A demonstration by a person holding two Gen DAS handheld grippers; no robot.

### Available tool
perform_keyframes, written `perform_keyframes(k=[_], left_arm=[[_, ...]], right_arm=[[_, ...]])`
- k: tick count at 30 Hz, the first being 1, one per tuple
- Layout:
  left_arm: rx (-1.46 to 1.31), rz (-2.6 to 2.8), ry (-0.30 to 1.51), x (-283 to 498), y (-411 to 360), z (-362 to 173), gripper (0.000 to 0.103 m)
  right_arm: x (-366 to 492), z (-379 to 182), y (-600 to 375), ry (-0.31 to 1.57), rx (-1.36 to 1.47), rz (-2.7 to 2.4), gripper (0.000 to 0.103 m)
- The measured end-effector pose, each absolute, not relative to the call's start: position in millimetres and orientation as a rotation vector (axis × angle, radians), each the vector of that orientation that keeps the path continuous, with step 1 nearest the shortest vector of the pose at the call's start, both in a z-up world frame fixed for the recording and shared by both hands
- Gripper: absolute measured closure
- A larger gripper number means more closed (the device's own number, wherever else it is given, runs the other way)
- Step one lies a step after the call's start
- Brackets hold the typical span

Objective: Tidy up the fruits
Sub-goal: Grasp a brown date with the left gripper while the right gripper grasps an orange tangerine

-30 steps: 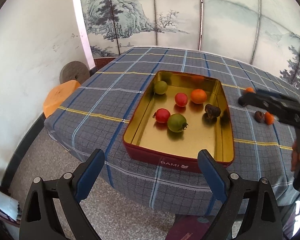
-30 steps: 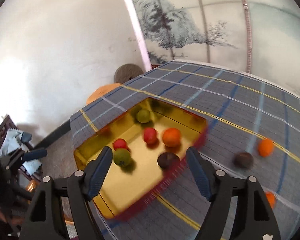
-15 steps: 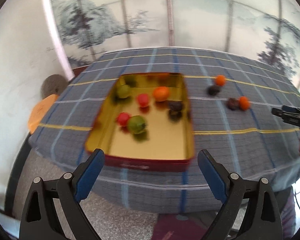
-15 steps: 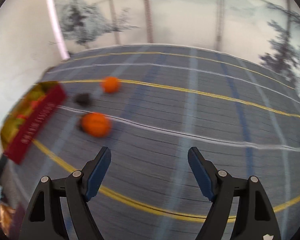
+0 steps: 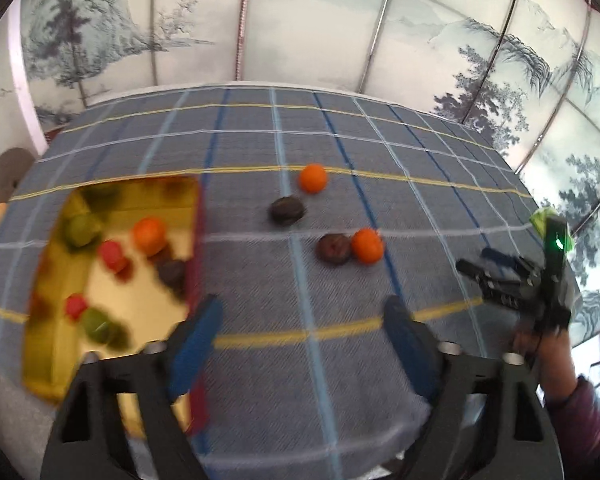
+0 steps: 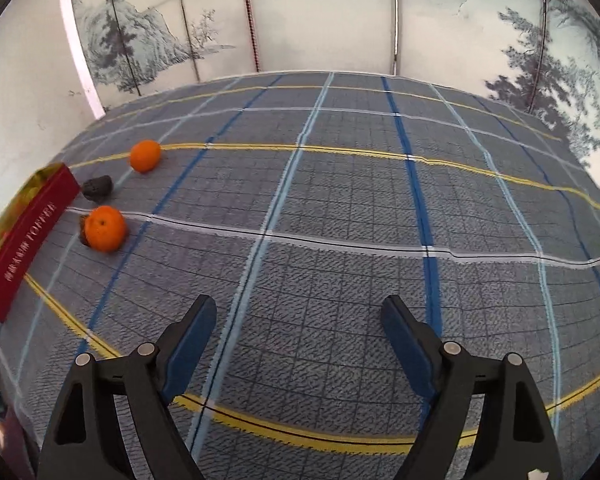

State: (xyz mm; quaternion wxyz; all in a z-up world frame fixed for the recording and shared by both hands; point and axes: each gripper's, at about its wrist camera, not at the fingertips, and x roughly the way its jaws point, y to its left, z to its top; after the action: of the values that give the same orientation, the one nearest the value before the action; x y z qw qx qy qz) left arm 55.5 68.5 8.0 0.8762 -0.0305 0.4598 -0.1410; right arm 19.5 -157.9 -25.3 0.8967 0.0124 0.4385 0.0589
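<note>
Left wrist | gold tin (image 5: 48,344) | red, green, orange, dark fruits inside

Two wrist views down onto tablecloth (image 5: 300,152)

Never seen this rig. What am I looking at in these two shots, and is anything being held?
No robot: a person carries a handheld claw in each hand, with a fisheye camera looking along its two fingers.

Left-hand view: the left claw, its jaws closing on nothing, over a checked tablecloth. The gold tin holds several red, green, orange and dark fruits. Outside it lie two oranges and two dark fruits. At right, a hand holds the other claw.

Right-hand view: the right claw, opening and empty, over the same cloth; the tin's red side sits at left.
</note>
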Motion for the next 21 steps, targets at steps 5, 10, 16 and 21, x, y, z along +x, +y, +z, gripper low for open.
perform_keyframes(k=[5,10,16,21], left_arm=[[-0.250,-0.329,1.114,112.2,53.3,-24.0,0.057],[-0.445,-0.299,1.172,148.0,45.9,-43.4,0.057],[-0.500,-0.202,1.273,172.6,39.1,-70.1,0.057],[-0.465,-0.163,1.263,174.9,30.0,-70.7,0.056]], right_arm=[[16.3,-23.7,-166.4,0.885,0.088,0.154,0.021],[14.2,-24.0,-160.1,0.879,0.077,0.204,0.021],[9.5,-21.5,-160.0,0.855,0.090,0.253,0.020],[5.2,-18.5,-159.3,0.830,0.091,0.278,0.013]])
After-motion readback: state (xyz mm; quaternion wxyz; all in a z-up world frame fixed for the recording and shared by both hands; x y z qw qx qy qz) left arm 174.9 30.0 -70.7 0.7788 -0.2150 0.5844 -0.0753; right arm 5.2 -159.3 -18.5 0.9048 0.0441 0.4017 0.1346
